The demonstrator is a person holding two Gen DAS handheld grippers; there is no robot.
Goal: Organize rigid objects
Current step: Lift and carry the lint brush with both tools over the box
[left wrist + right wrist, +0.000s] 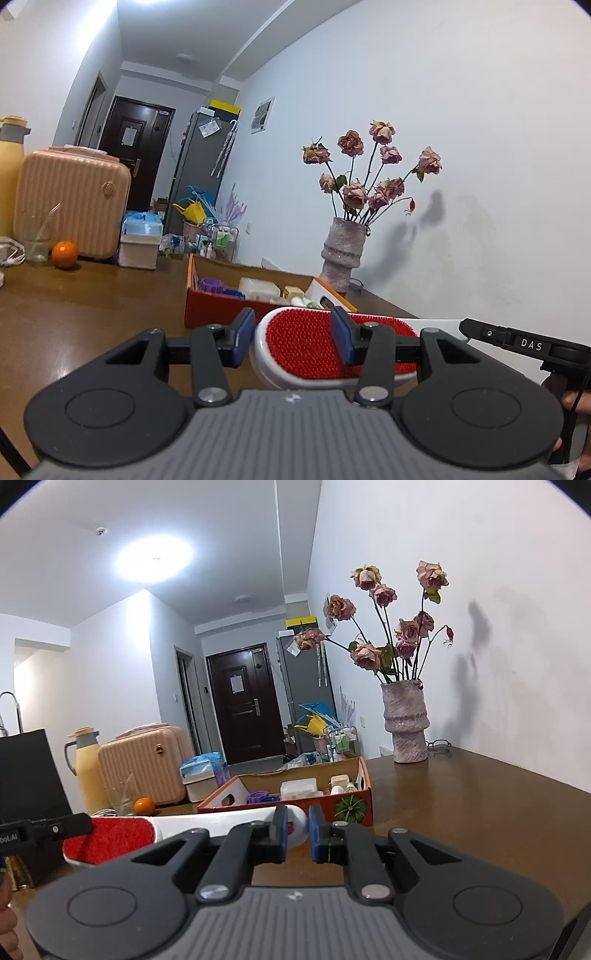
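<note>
Between both tongs [293,338] [297,830]: lint brush [314,343], clamped.

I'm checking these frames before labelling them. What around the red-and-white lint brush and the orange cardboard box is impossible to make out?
- Left wrist view: the left gripper straddles the red-and-white lint brush; pad contact is unclear, and its fingers cover the brush's near edge.
- Right wrist view: the right gripper hides the brush handle's tip, so its grip is unclear.
- Both views: the orange cardboard box walls hide most contents; small items are unidentifiable.
</note>
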